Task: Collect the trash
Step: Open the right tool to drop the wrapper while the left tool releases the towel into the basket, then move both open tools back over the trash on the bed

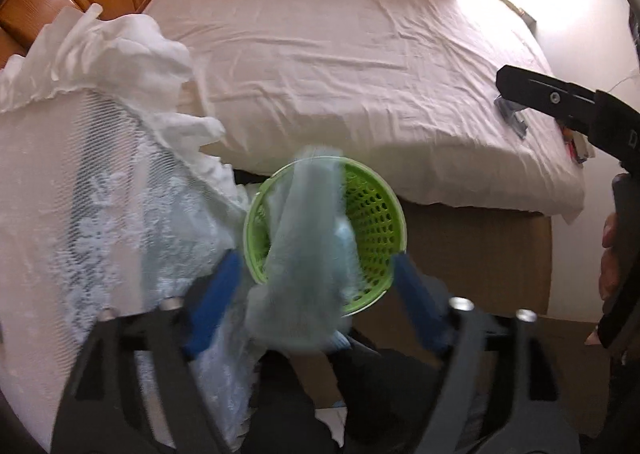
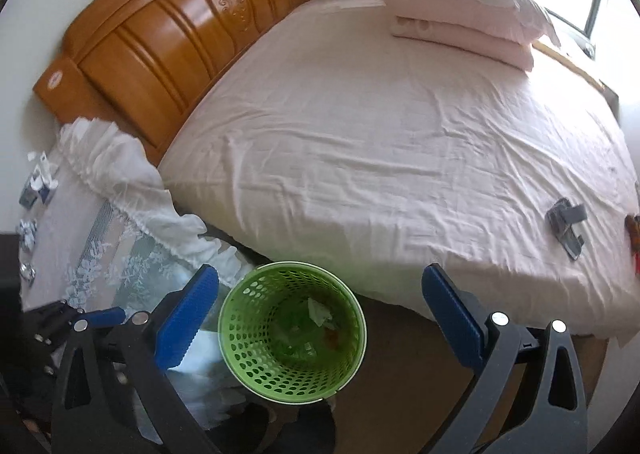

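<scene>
So, left to right. Over at 9 o'clock in my right wrist view there's the worktop [image 2: 80,238] with the lacy cloth, and a few bits of trash [image 2: 38,182] are sitting on its far edge, small white and blue scraps, can't tell exactly what they are.

My left tongs [image 1: 318,282] are spread wide, nothing pinched. A pale blue-green tissue [image 1: 312,254] is loose between the two blue fingers [image 1: 216,302], blurred, hanging right over the mouth of the green basket [image 1: 376,214]. I'd say it's dropping in, but the pads aren't on it. Its long side runs roughly 12 to 6 in that view.

The basket is the thing everything turns on. From my right wrist view it's dead ahead at 6 o'clock, on the floor just beside the bed [image 2: 360,134], with a few scraps already in the bottom.

My right tongs [image 2: 320,314] are fully released too, empty, fingers straddling the basket from above.

Further right, at about 3 o'clock on the bed's edge, there's a grey wrapper-looking thing [image 2: 566,220] lying with its long axis about 11 to 5, and something orange-red [image 2: 634,230] right at the frame edge. My right hand is clearly the nearer one for those, so my guess is that's the next reach. The worktop scraps would be the left hand's job.
</scene>
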The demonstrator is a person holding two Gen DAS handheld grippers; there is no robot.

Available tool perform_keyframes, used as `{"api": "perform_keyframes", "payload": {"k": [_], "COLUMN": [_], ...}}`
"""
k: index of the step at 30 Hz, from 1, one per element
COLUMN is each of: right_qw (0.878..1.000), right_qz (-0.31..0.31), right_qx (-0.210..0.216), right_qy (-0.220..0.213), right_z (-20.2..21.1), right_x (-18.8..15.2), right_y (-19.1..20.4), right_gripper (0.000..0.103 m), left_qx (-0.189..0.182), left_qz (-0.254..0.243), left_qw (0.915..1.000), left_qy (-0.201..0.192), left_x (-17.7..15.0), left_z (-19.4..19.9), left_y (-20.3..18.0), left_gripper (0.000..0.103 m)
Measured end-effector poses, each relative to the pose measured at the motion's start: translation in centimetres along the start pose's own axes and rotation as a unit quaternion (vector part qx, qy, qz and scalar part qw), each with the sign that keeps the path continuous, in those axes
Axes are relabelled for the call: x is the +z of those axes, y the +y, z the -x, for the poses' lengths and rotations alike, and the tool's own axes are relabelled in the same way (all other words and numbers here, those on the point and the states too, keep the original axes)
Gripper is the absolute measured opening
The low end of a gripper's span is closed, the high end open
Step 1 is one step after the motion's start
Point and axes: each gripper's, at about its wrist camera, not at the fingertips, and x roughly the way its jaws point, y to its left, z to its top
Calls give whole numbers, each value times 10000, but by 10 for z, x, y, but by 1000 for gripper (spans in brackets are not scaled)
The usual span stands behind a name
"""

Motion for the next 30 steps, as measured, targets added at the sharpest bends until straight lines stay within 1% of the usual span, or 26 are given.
{"api": "perform_keyframes", "payload": {"k": [1,3,9,12,13,15,16,18,20,21,22,23,25,28,30], "right_qw": [10000,10000,10000,9997,9994,9982,9974,9945,9896,9866,9840,9790,9703,9603,9525], "right_qz": [-31,-61,-16,141,208,381,457,685,981,1136,1254,1456,1766,2083,2300], "right_qx": [-9,-19,76,160,185,344,424,587,739,819,886,1013,1213,1432,1613], "right_qy": [6,20,-33,-151,-195,-302,-356,-531,-743,-842,-906,-1003,-1120,-1176,-1179], "right_z": [0,-1,4,13,16,25,29,41,56,62,67,74,83,90,92], "right_x": [-1,-1,1,4,6,11,14,20,26,28,29,30,30,29,24], "right_y": [-2,-4,0,15,21,40,50,76,107,122,133,153,183,220,247], "right_gripper": [101,101,101,101,101,101,101,101,101,101,101,101,101,101,101], "left_qx": [-72,-107,170,305,408,659,801,985,1176,1300,1495,1641,1899,2222,2387], "left_qz": [14,37,63,247,369,568,708,947,1227,1355,1515,1647,1930,2295,2497], "left_qw": [10000,9997,9991,9960,9932,9872,9823,9744,9631,9568,9480,9410,9263,9080,8982], "left_qy": [-67,-199,-390,-803,-1030,-1339,-1537,-1783,-2085,-2221,-2365,-2460,-2621,-2709,-2719], "left_x": [-1,-2,3,4,3,-2,-5,-12,-24,-31,-40,-46,-67,-97,-114], "left_z": [3,10,23,48,60,79,94,115,142,153,166,177,199,218,224], "left_y": [0,-1,-7,4,10,21,30,45,63,72,82,90,110,136,151], "left_gripper": [89,94,95,95,95,95,95,95,95,95,95,95,95,95,95]}}
